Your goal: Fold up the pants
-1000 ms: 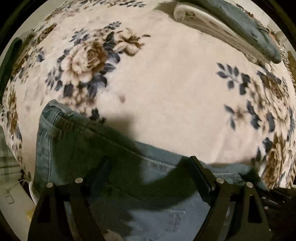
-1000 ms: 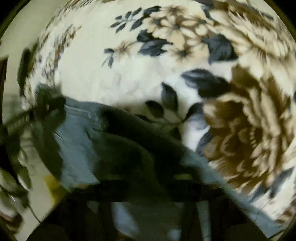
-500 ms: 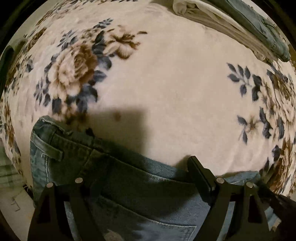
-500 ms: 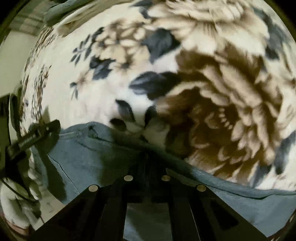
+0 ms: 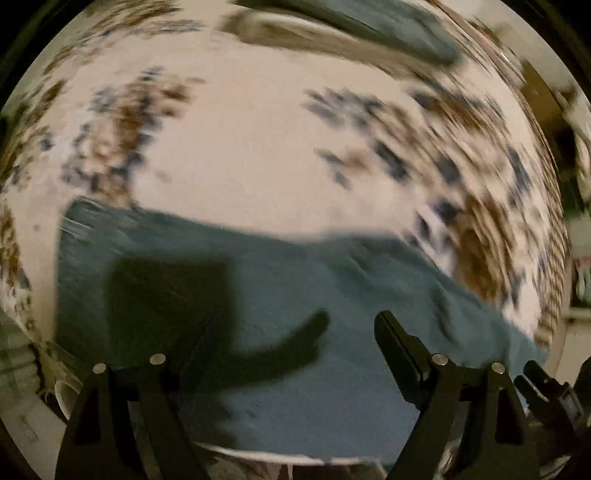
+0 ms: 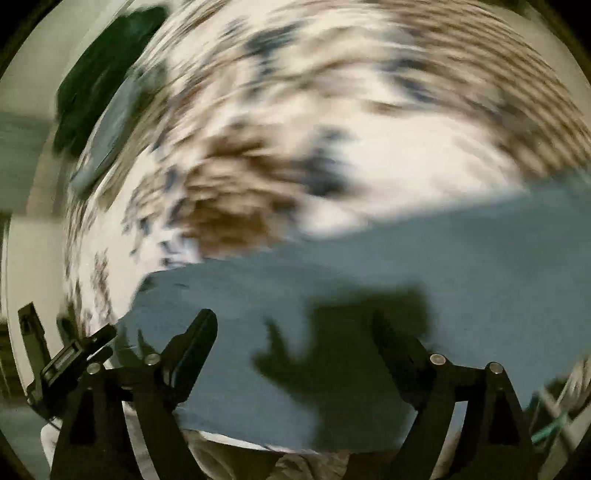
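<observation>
The blue denim pants (image 5: pixel 295 295) lie flat on the floral blanket (image 5: pixel 258 155), near its front edge; both views are motion-blurred. My left gripper (image 5: pixel 295 325) hovers above the pants with its jaws wide apart and nothing between them. In the right wrist view the pants (image 6: pixel 406 266) spread across the lower half. My right gripper (image 6: pixel 295 328) is also open and empty above the denim. Shadows of both grippers fall on the cloth.
A stack of folded clothes (image 5: pixel 351 33) sits at the blanket's far side. It also shows in the right wrist view (image 6: pixel 107 110), at the left. The other gripper shows at the edge of each view (image 5: pixel 554 387) (image 6: pixel 62 362). The blanket's front edge lies just below the pants.
Both grippers have let go of the pants and lifted away; the right one was shut and is now open. The pants now lie flat. Both cameras are swinging fast.
</observation>
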A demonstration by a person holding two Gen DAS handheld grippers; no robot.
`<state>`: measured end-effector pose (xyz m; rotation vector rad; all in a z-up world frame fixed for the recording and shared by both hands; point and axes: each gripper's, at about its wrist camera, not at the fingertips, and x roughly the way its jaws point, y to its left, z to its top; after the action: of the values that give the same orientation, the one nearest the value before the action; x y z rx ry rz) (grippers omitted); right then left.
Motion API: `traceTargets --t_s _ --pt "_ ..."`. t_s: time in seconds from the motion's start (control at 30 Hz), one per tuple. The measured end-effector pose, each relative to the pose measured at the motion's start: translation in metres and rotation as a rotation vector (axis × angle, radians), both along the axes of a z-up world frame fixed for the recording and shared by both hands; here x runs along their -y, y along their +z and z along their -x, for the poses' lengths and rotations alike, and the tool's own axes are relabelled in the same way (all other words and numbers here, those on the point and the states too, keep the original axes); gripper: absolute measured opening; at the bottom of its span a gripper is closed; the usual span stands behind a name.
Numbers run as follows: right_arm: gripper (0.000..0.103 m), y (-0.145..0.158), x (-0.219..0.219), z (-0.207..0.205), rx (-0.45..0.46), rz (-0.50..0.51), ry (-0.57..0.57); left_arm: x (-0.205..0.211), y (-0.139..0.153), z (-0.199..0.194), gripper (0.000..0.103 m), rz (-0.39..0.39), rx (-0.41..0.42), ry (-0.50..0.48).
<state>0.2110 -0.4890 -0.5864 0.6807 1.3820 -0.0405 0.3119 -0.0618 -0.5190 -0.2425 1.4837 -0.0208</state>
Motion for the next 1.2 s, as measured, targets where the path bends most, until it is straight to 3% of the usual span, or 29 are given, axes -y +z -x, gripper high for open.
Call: traceTargets --t_s 0.2,0.37,0.53,0.6,0.77,1.0,1.07,1.13,1.2 --pt "0.088 -0.033 0.115 0.124 -0.078 0.025 -0.339 0.109 -0.023 0.05 0.084 0.025 -0.059 -0.185" --pt "0.084 -0.056 0.205 0.185 0.033 -0.018 -0.57 0.165 -0.044 0.063 0.084 0.015 -0.063 -0.227" --pt "0.073 -0.086 0.264 0.213 0.136 -0.153 -0.75 0.198 -0.072 0.059 0.084 -0.043 -0.08 -0.242" --pt "0.073 -0.093 0.273 0.217 0.204 -0.21 -0.787 0.203 -0.082 0.056 0.084 -0.06 -0.093 -0.235" --pt "0.073 -0.102 0.285 0.208 0.328 -0.309 -0.794 0.211 -0.097 0.046 0.103 -0.049 -0.094 -0.189" --pt "0.07 -0.106 0.308 0.187 0.441 -0.406 -0.746 0.226 -0.108 0.066 0.103 -0.069 -0.02 -0.14" --pt "0.057 -0.114 0.311 0.182 0.414 -0.382 -0.731 0.224 -0.107 0.074 0.103 -0.069 -0.006 -0.13" --pt "0.009 -0.123 0.313 0.182 0.362 -0.354 -0.756 0.224 -0.108 0.078 0.103 -0.072 -0.012 -0.131" --pt "0.007 -0.123 0.312 0.181 0.328 -0.317 -0.773 0.222 -0.101 0.079 0.103 -0.076 -0.043 -0.127"
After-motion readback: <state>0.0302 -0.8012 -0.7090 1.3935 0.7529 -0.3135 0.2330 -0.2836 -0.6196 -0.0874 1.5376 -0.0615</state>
